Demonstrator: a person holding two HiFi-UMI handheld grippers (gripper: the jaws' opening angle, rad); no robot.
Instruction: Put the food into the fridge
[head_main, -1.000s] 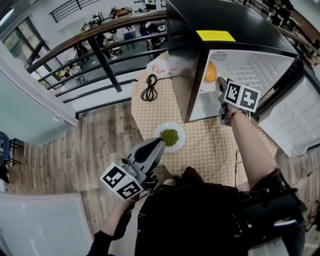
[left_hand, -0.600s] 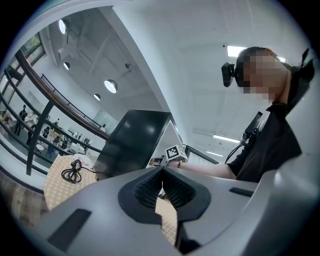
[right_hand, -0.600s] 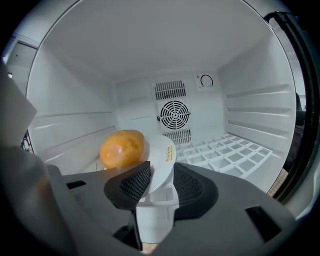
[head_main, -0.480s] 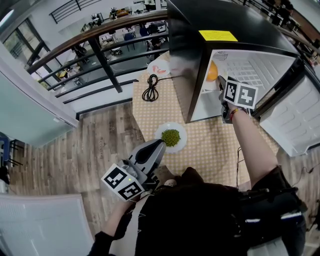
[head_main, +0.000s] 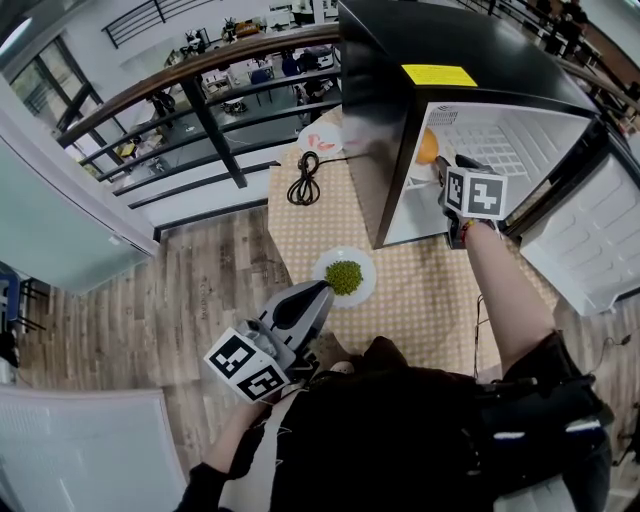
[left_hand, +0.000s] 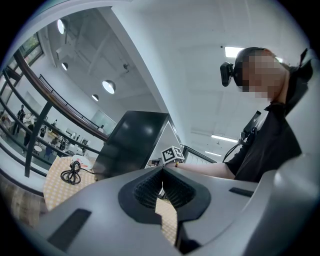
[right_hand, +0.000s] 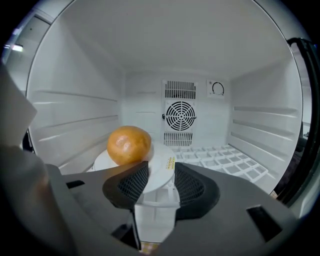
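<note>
An orange round food (right_hand: 129, 144) sits on a white plate (right_hand: 159, 162) on the left of the floor inside the open black fridge (head_main: 470, 40); from above the orange food (head_main: 427, 147) shows just inside the opening. My right gripper (right_hand: 161, 172) is at the fridge mouth, its jaws opening. The plate's near rim shows in the gap and the pads stand clear of it. A second white plate (head_main: 325, 266) with green peas (head_main: 344, 276) rests on the table. My left gripper (head_main: 320, 289) hovers near that plate, shut and empty.
The table carries a dotted cloth (head_main: 420, 300), a coiled black cable (head_main: 303, 180) and a far plate with pink pieces (head_main: 320, 140). The fridge door (head_main: 590, 240) hangs open at the right. A white wire shelf (right_hand: 225, 157) covers the fridge floor's right side. A railing (head_main: 200, 100) runs behind.
The right gripper's marker cube has shifted a little left at the fridge mouth. The left gripper has hardly moved.
</note>
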